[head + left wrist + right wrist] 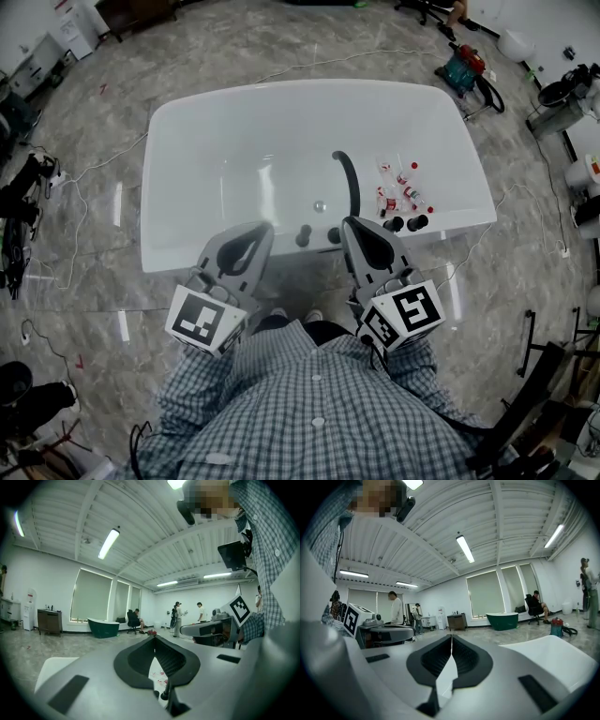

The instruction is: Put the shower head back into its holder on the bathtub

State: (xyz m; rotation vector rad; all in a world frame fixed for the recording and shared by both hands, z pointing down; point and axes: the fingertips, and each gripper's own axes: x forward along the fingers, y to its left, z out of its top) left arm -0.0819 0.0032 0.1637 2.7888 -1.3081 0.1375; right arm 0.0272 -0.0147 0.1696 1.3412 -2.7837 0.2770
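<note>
- While the person is standing at the near edge of the bathtub [281,89], both tongs are being held level just over that edge, apparently poised rather than working.
- The left gripper [262,228] and the right gripper [349,223] are each being held fully shut, with nothing being gripped.
- A black curved piece [349,183], judged to be the shower head, is being seen arching from the near edge into the tub; whether it is seated in its holder cannot be told.

left gripper [154,638]: jaws together | right gripper [185,631]: beside, at right | green bathtub [103,627]: far back
</note>
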